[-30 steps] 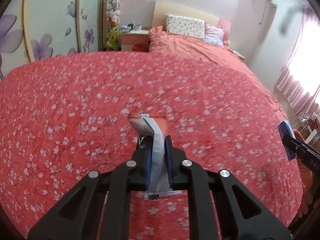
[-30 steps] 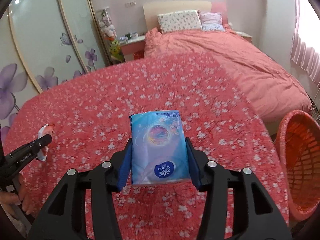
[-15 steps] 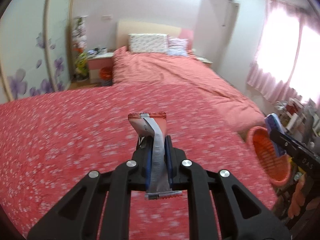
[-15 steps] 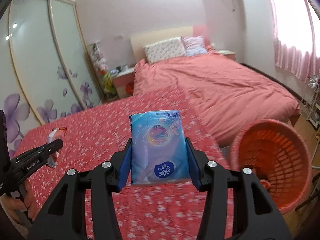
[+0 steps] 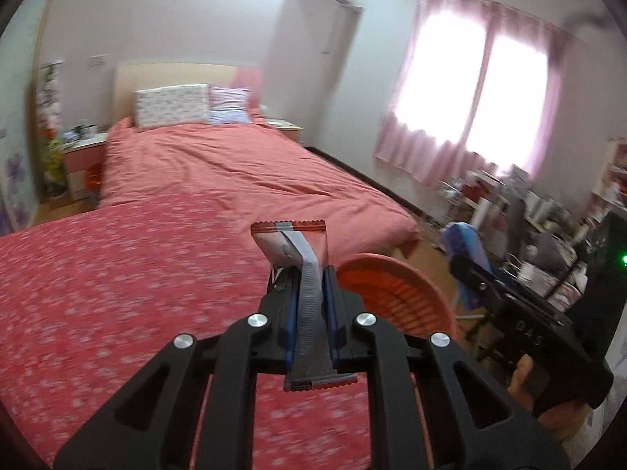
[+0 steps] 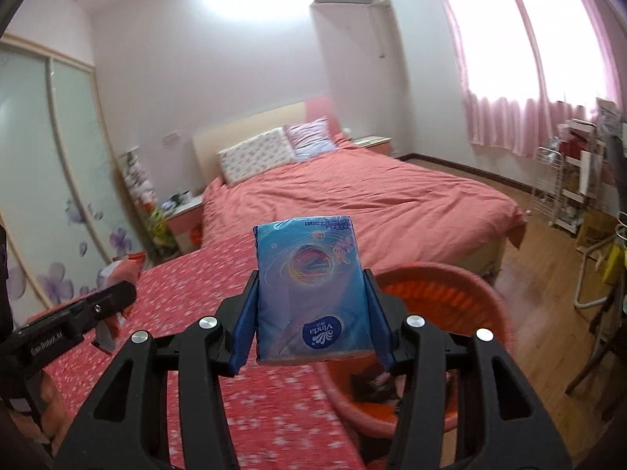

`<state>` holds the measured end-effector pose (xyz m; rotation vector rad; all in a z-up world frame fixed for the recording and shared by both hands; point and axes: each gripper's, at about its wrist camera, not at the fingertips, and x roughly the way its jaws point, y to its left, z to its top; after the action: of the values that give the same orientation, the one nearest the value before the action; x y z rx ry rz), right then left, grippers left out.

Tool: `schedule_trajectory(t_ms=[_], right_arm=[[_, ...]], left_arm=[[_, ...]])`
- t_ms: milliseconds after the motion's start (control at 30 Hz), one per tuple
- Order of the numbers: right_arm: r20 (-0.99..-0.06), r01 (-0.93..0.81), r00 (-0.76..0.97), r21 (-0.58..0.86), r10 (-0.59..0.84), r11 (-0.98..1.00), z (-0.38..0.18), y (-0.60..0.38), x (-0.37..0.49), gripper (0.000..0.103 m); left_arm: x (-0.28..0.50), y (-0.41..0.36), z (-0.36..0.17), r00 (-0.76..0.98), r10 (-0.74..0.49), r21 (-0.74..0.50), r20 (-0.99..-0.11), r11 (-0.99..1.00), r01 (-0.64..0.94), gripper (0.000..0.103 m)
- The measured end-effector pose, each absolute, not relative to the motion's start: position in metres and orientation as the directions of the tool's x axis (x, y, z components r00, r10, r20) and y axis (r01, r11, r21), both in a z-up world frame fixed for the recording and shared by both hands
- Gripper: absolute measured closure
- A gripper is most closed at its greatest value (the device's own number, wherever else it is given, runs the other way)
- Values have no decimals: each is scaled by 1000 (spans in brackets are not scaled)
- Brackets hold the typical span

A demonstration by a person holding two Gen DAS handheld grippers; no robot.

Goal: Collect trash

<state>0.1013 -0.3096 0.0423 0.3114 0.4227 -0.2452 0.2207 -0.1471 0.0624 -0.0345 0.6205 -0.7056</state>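
Basket [image 6: 450,293], orange and with slotted walls, stands on the wood floor at the foot of the flowered bed [image 6: 243,384]. Something dark lies on its bottom, but it is too blurred to name.

Left gripper [image 5: 309,274] has its jaws almost together, clamped on a flat wrapper [image 5: 298,246] with red crimped ends. The wrapper stands on edge between the pads and sticks out in front and behind. This gripper is over the bed's edge, with the basket's rim [image 5: 395,278] just beyond its tips and to the right.

Right gripper [image 6: 313,282] has its jaws half apart, pressed on both sides of a blue tissue pack [image 6: 313,290]. The pack lies flat between the pads, its printed face up. Behind it, the basket's mouth opens below and to the right.
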Motion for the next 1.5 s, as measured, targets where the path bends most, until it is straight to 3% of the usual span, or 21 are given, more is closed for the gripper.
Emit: schedule_trajectory(t_ms=[333, 633, 800, 1033, 1233, 1500], right_arm=[[-465, 378, 863, 331, -199, 865, 17, -364, 100, 53], [-504, 397, 851, 436, -147, 808, -11, -405, 110, 51], [-520, 412, 844, 470, -131, 781, -20, -417, 110, 43], [-535, 432, 830, 442, -156, 786, -17, -405, 97, 32], [-506, 425, 834, 335, -220, 841, 2, -375, 76, 22], [-453, 366, 860, 230, -234, 902, 23, -323, 33, 11]], left_arm=[[233, -241, 22, 454, -686, -282, -569, 681, 676, 90], [256, -292, -17, 395, -672, -300, -627, 676, 673, 89], [270, -298, -37, 385, -639, -307, -666, 705, 640, 63], [273, -277, -48, 419, -585, -271, -694, 752, 600, 60], [246, -227, -22, 524, -544, -194, -656, 792, 579, 46], [185, -153, 19, 651, -492, -150, -579, 848, 508, 20]])
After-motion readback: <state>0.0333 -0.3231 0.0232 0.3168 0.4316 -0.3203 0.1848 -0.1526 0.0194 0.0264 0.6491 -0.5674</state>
